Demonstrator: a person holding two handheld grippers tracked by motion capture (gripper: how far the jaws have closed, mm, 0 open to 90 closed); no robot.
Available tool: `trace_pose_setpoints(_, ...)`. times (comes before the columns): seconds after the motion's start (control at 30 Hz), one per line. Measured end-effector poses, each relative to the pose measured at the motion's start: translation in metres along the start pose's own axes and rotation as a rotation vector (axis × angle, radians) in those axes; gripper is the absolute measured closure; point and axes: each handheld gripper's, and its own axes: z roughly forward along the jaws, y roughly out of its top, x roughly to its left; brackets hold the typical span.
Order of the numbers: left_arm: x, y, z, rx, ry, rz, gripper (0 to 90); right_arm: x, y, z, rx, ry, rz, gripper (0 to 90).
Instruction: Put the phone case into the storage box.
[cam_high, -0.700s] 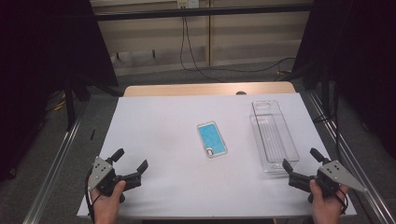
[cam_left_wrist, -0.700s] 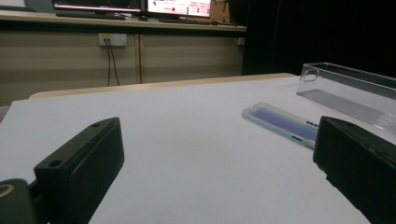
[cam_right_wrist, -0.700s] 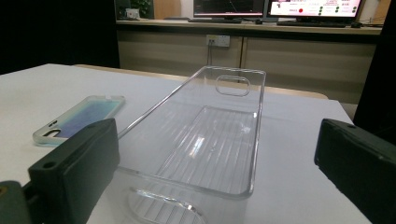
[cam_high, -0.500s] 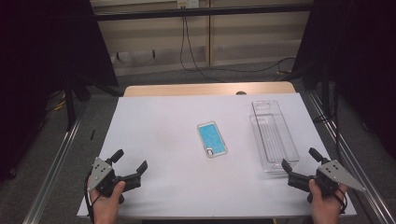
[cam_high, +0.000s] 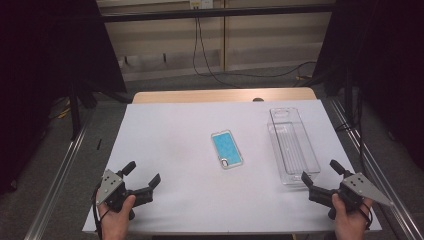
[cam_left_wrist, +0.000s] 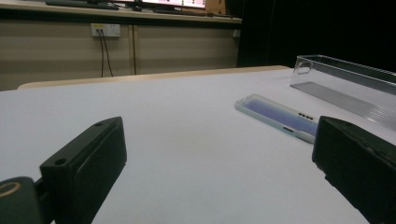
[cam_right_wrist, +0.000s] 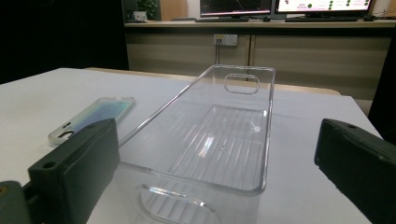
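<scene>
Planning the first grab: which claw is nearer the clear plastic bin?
Right. The right claw sits open just before the clear plastic bin; the left claw, also open, is across the table.

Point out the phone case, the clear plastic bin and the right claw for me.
phone case (cam_high: 226, 149), high view, middle of its blue face.
clear plastic bin (cam_high: 293, 145), high view, its ribbed floor.
right claw (cam_high: 320, 176), high view, midway between its open fingertips.

Blue phone case (cam_high: 227, 149), clear ribbed bin (cam_high: 293, 146), white table (cam_high: 165, 140).

Clear glossy plastic bin (cam_right_wrist: 219, 140), matt white table (cam_high: 175, 150)
</scene>
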Motion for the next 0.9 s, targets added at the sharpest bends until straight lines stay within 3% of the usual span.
trace_pose_setpoints(0.07, -0.001, 0.000, 0.000, 0.004, -0.004, 0.000, 2.9, 0.000, 0.000, 0.000, 0.000, 0.000, -0.003, 0.0)
trace_pose_setpoints(0.2, -0.009, 0.004, 0.002, 0.013, -0.050, 0.032, 2.2, -0.001, -0.001, -0.001, 0.004, -0.009, 0.016, 0.0)
trace_pose_setpoints(0.33, -0.013, 0.007, 0.006, 0.026, -0.089, 0.028, 4.1, 0.000, -0.001, -0.003, 0.005, -0.011, 0.013, 0.0)
trace_pose_setpoints(0.43, -0.015, 0.008, 0.009, 0.043, -0.087, 0.028, 5.3, 0.000, -0.001, -0.003, 0.007, -0.011, 0.012, 0.0)
trace_pose_setpoints(0.5, -0.018, 0.011, 0.014, 0.077, -0.108, 0.048, 6.4, 0.000, -0.001, -0.002, 0.008, -0.009, 0.012, 0.0)
trace_pose_setpoints(0.63, -0.026, 0.015, 0.022, 0.082, -0.134, 0.079, 5.5, 0.000, -0.001, -0.003, 0.007, -0.007, 0.012, 0.0)
trace_pose_setpoints(0.67, -0.028, 0.015, 0.024, 0.076, -0.137, 0.066, 5.4, 0.000, -0.001, -0.003, 0.006, -0.006, 0.010, 0.0)
trace_pose_setpoints(0.73, -0.030, 0.016, 0.027, 0.049, -0.183, 0.037, 4.4, 0.001, -0.001, -0.003, 0.007, -0.003, 0.007, 0.0)
trace_pose_setpoints(0.8, -0.033, 0.017, 0.031, 0.051, -0.173, 0.062, 3.5, 0.001, -0.001, -0.002, 0.006, -0.002, 0.008, 0.0)
trace_pose_setpoints(0.9, -0.033, 0.016, 0.036, 0.057, -0.197, 0.053, 3.7, 0.001, -0.001, -0.002, 0.005, -0.002, 0.008, 0.0)
